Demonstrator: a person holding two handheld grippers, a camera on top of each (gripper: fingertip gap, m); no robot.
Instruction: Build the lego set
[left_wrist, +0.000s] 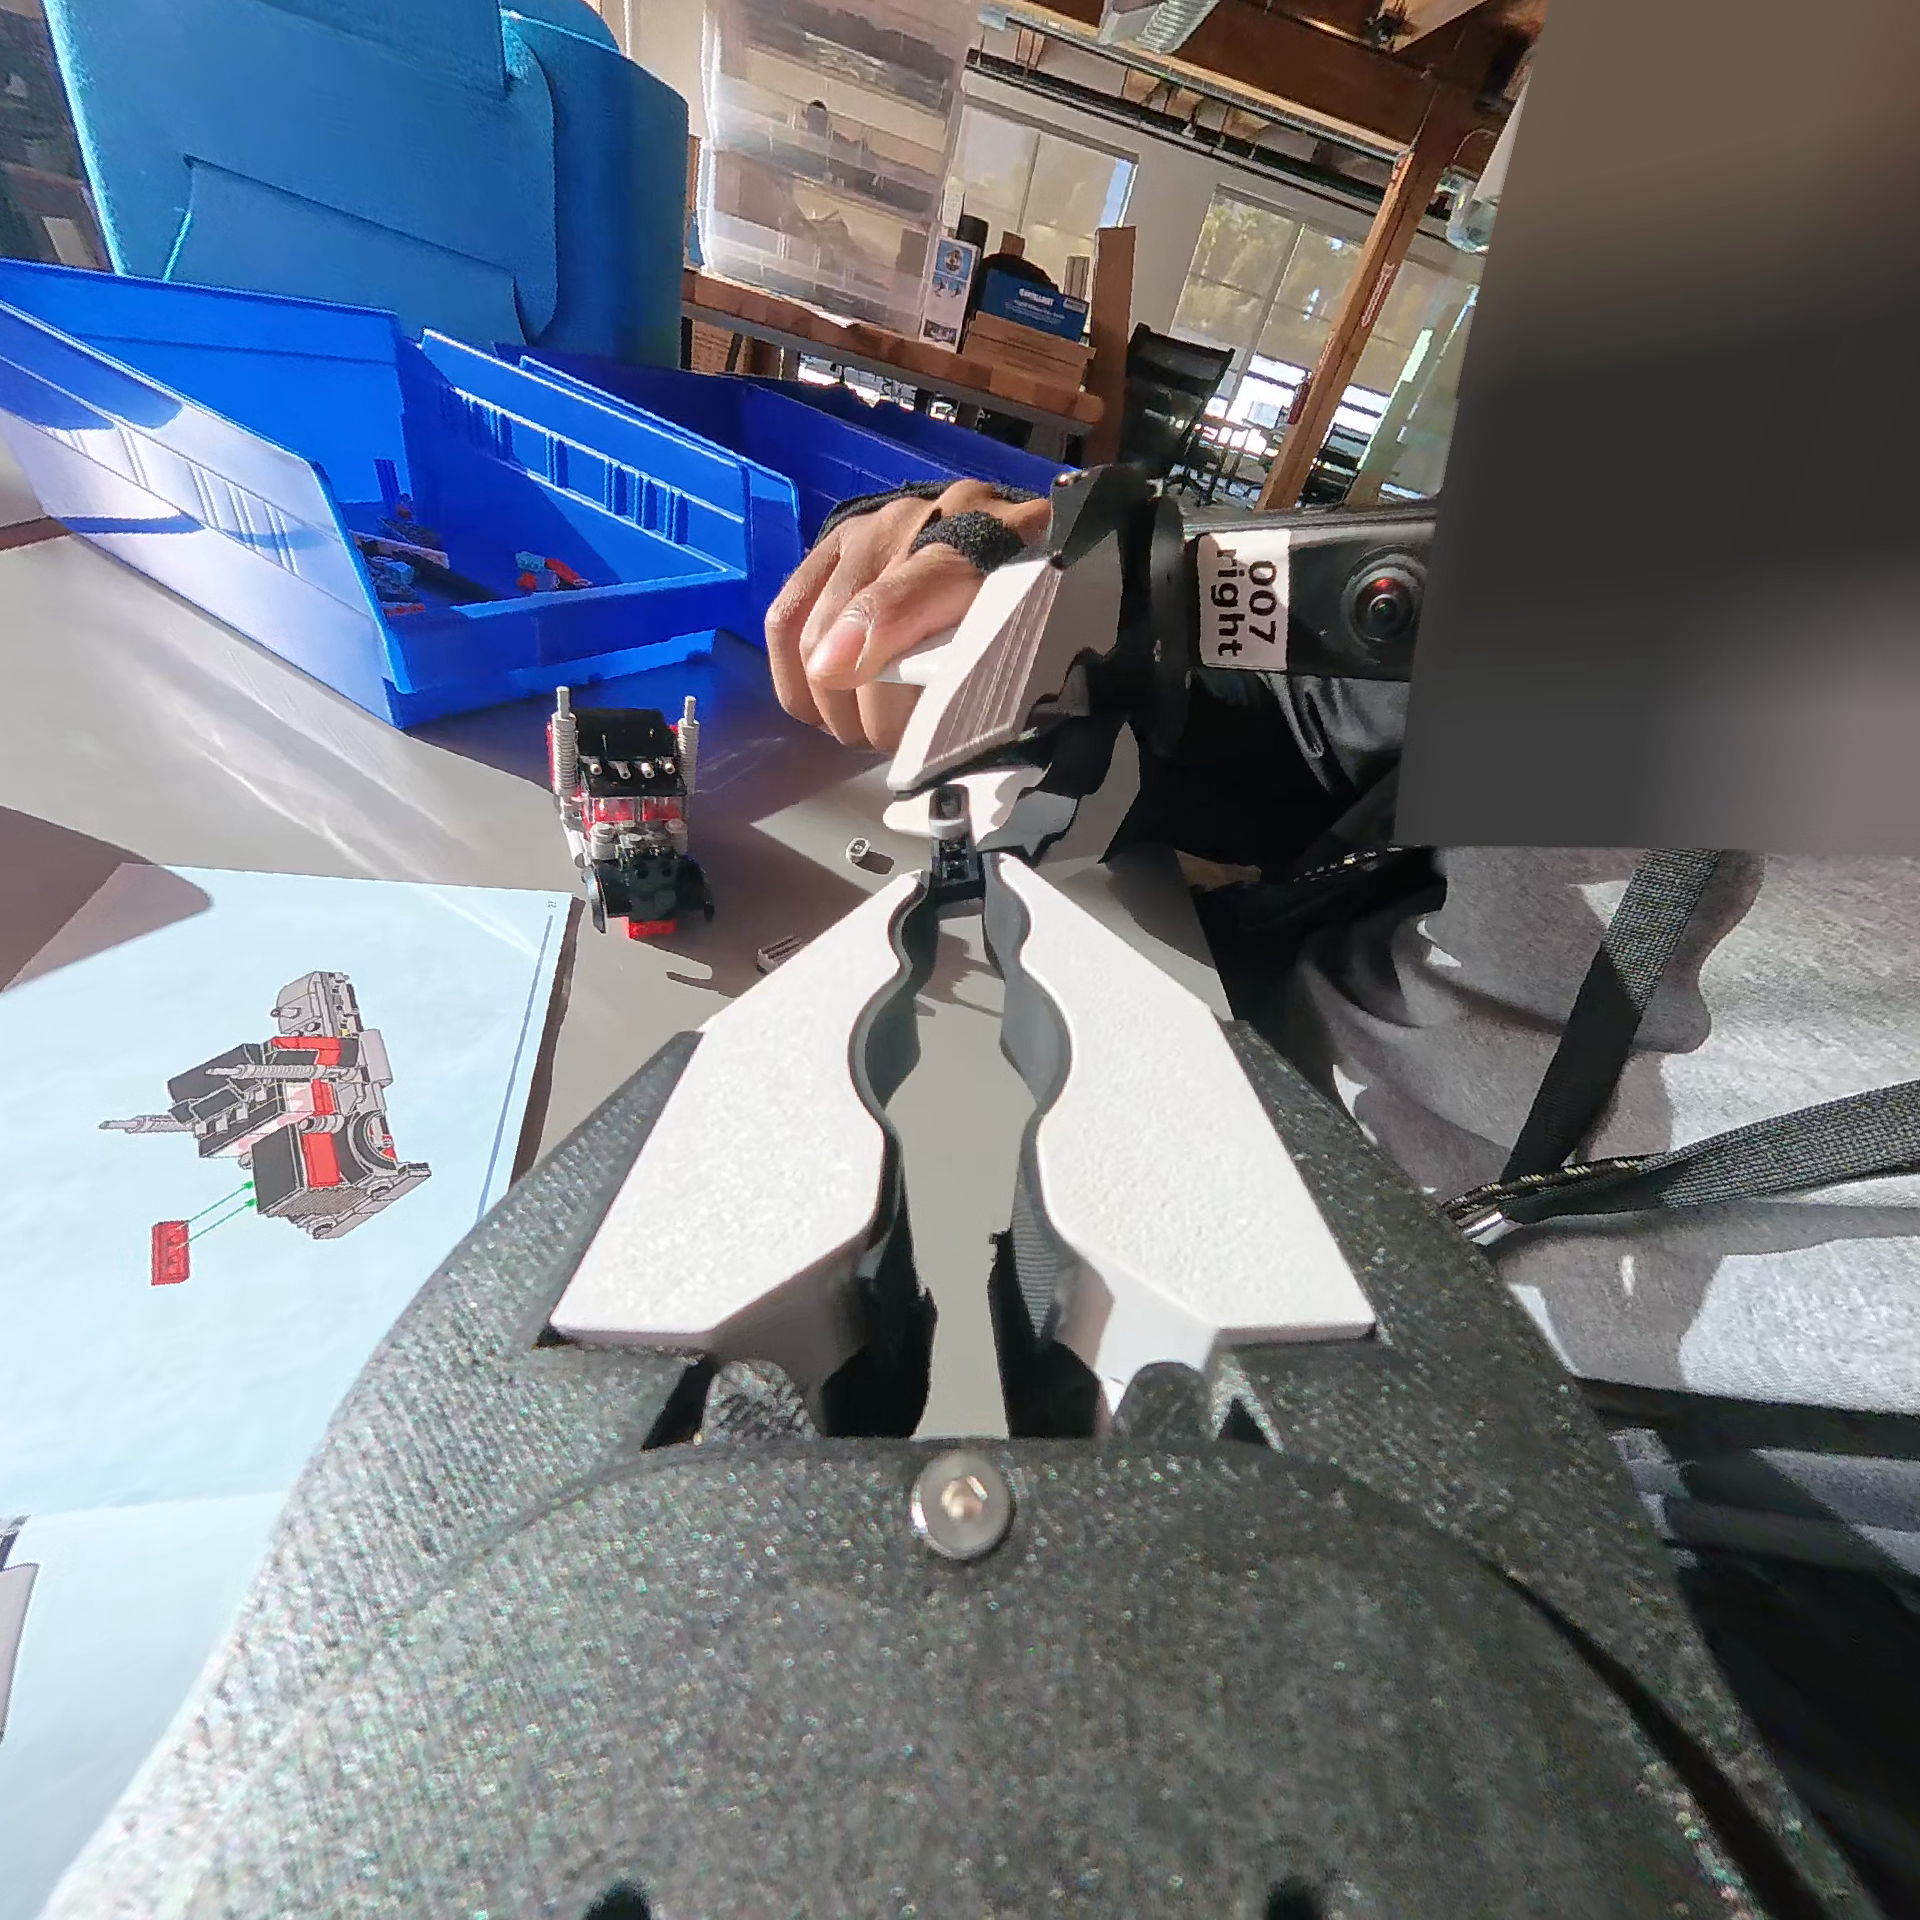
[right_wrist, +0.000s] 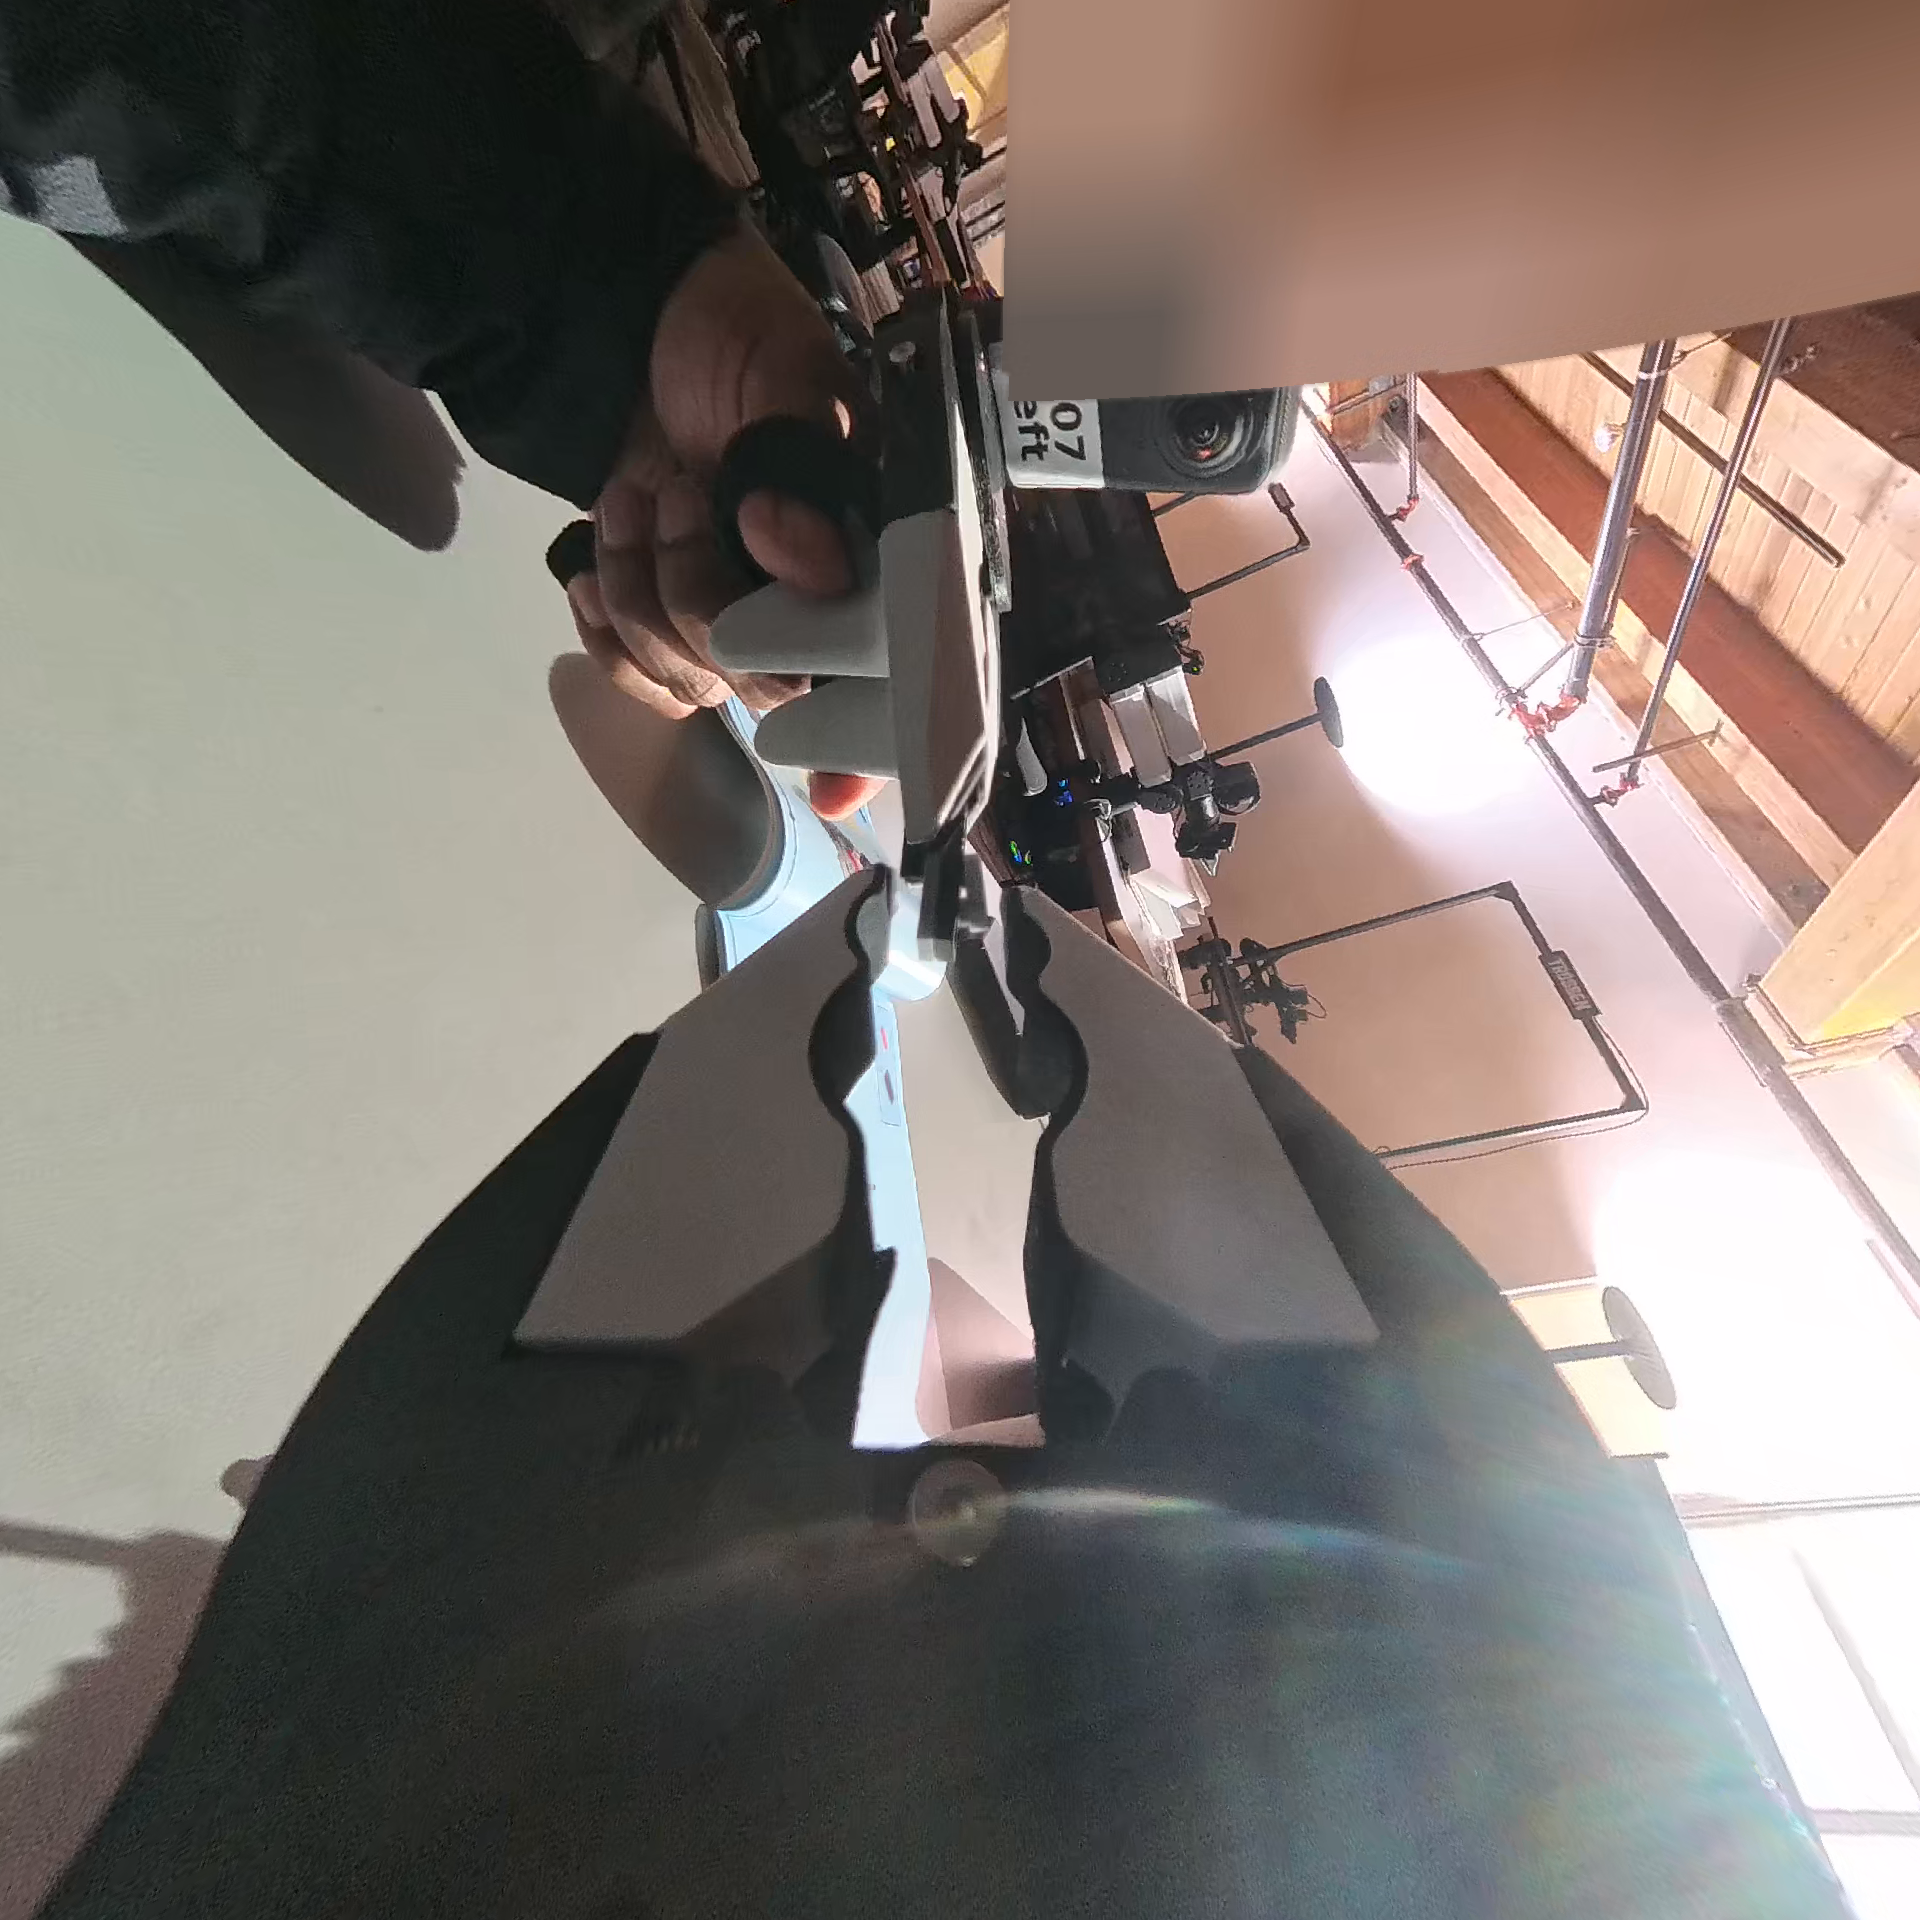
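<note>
Blue bins (left_wrist: 582, 540); black-and-red truck model (left_wrist: 634, 821).

The left gripper (left_wrist: 954, 883), white-fingered on a black textured body, has its jaws nearly closed, pinching at the tips. The right gripper (left_wrist: 951, 810) meets it tip to tip from above, tilted down, jaws likewise drawn together. A bare hand (left_wrist: 862, 623) wearing a black finger strap grips the right one's grey handle just behind its jaws.
</note>
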